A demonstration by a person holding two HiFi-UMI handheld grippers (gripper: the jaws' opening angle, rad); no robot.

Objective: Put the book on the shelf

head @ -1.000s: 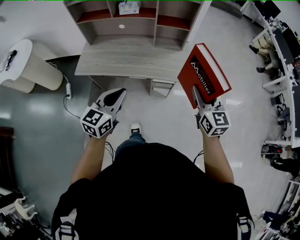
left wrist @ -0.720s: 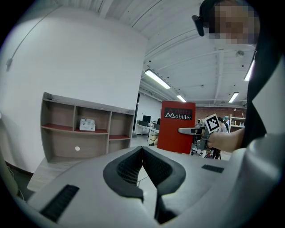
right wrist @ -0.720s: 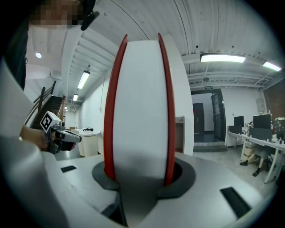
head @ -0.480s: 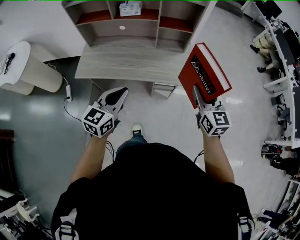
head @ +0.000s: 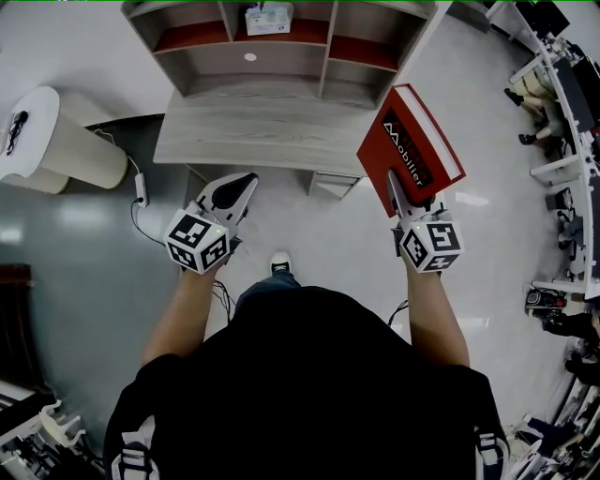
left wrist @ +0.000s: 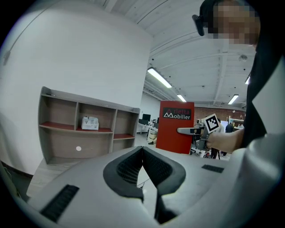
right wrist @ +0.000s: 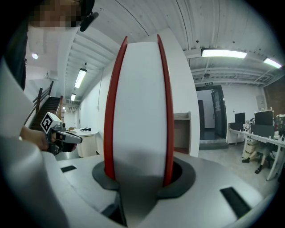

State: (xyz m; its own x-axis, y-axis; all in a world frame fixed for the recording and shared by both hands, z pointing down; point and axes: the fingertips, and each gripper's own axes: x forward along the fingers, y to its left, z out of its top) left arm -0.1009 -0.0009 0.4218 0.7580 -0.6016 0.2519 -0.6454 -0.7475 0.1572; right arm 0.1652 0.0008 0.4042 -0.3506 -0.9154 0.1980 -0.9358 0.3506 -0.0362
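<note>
Out at the right of the head view, the right gripper (head: 396, 190) has its 2 jaws clamped on the red book (head: 415, 139). There is 1 pad on each cover near the lower edge, and the white page block faces back along the jaws. The book stands upright in the air, its lettered cover turned toward the left. It is in front of the right end of the wooden desk (head: 253, 127) and apart from the shelf (head: 324, 56) behind it. The left gripper (head: 247, 180) holds nothing, its jaws pressed together with the pads meeting at the tips. Both forearms reach forward from the person's body, side by side and well apart. Both grippers point toward the shelf, tipped slightly downward. A small white box (head: 267, 16) sits in an upper middle compartment of the shelf.
</note>
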